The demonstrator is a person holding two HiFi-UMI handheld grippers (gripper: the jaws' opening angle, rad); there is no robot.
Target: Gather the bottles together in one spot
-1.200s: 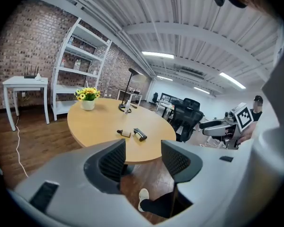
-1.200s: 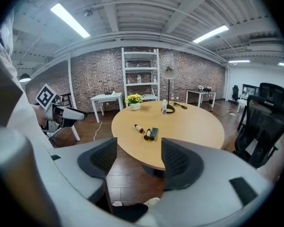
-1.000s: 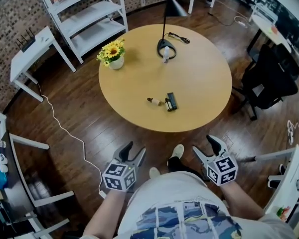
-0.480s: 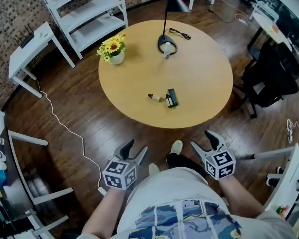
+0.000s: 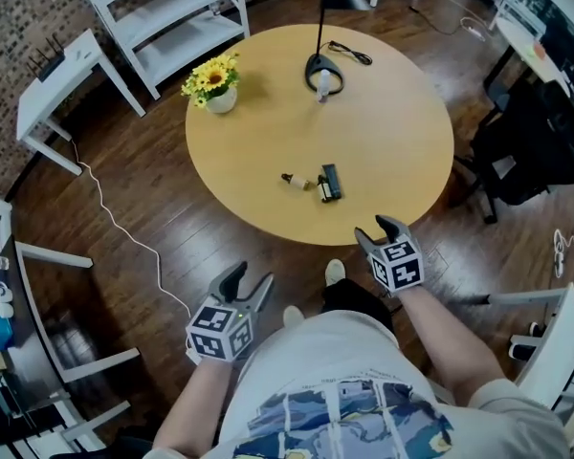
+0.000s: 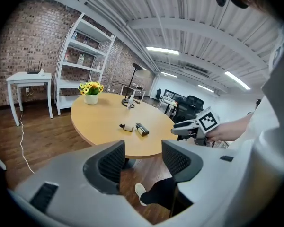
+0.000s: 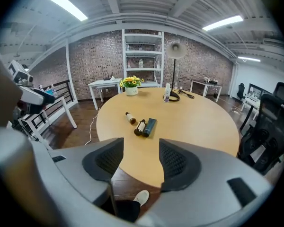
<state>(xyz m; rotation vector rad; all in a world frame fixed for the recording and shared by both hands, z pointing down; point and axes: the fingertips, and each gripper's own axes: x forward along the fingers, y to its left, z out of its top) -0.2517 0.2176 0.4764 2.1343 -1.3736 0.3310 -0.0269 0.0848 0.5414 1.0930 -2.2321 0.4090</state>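
Three small bottles lie together near the middle of the round wooden table (image 5: 392,161): a brown bottle (image 5: 295,181), a white-labelled bottle (image 5: 319,189) and a dark one (image 5: 331,182). The right gripper view shows the same brown bottle (image 7: 130,118), labelled bottle (image 7: 140,127) and dark bottle (image 7: 150,126). A white bottle (image 5: 321,85) stands on the lamp base. My right gripper (image 5: 376,229) hovers at the table's near edge; its jaws have just been closing, with nothing between them, and a gap remains. My left gripper (image 5: 247,283) hangs open over the floor, short of the table.
A vase of yellow flowers (image 5: 211,79) stands at the table's left rear, a black desk lamp (image 5: 323,65) at the back. A white shelf (image 5: 172,17) and side table (image 5: 62,75) stand at the left, an office chair (image 5: 526,151) at the right. A cable (image 5: 124,237) runs along the floor.
My right gripper has moved forward and down to the table's near edge, and its jaws stand narrower. The left gripper has hardly moved.
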